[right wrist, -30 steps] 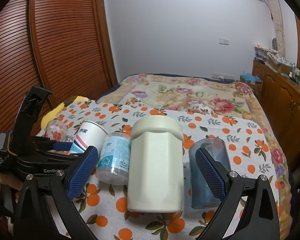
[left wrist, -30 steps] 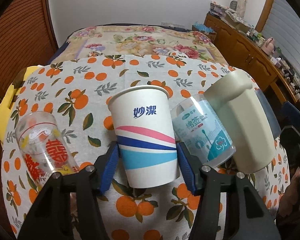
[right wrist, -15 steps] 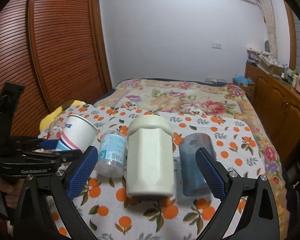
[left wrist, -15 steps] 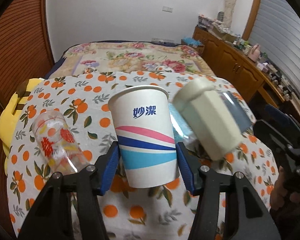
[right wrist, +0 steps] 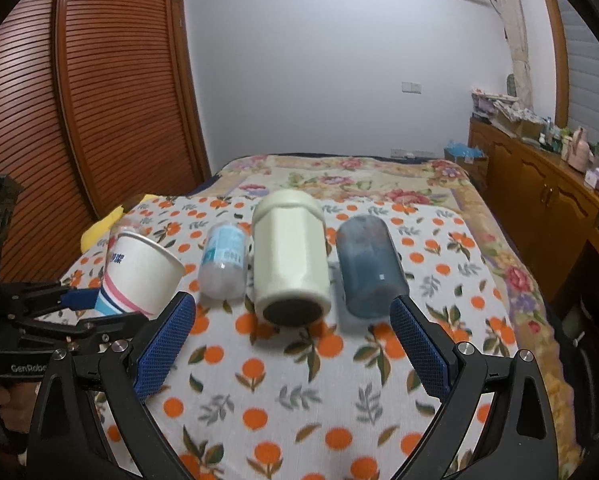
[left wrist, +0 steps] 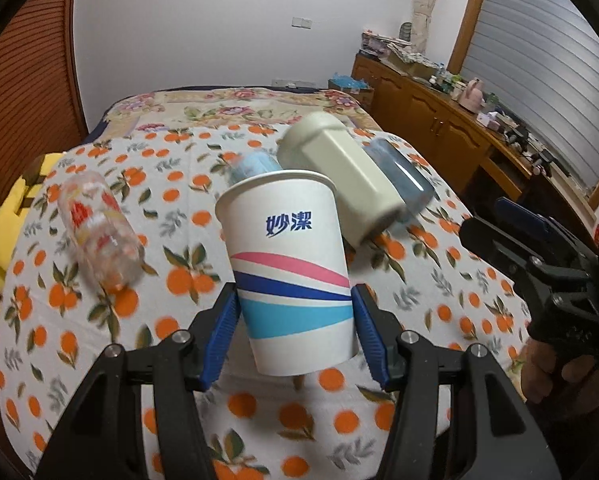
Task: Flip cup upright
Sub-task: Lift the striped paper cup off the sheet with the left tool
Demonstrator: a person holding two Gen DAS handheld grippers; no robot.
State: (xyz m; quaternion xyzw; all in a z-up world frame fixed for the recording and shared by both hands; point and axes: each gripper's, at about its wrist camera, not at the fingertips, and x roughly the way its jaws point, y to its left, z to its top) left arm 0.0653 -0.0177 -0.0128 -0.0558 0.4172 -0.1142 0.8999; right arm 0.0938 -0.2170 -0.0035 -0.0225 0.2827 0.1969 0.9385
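Note:
My left gripper (left wrist: 293,330) is shut on a white paper cup (left wrist: 289,268) with pink and blue stripes and holds it above the table with its mouth tilted up and away. The cup also shows at the left of the right wrist view (right wrist: 139,276), lifted and tilted. My right gripper (right wrist: 293,346) is open and empty, in front of a cream cup (right wrist: 289,258) lying on its side. A dark blue cup (right wrist: 369,266) and a clear blue-labelled cup (right wrist: 225,260) lie on their sides beside it. A clear glass with red print (left wrist: 97,226) lies at the left.
The table carries a cloth with an orange print (right wrist: 299,392). A bed with a floral cover (right wrist: 339,178) lies behind it. A wooden cabinet (right wrist: 539,200) with clutter runs along the right wall. A slatted wooden wardrobe (right wrist: 99,100) stands at the left.
My left gripper has lifted the paper cup higher and drawn back from the table. The lying cups now sit farther away in both views. The right gripper has pulled back and stays open.

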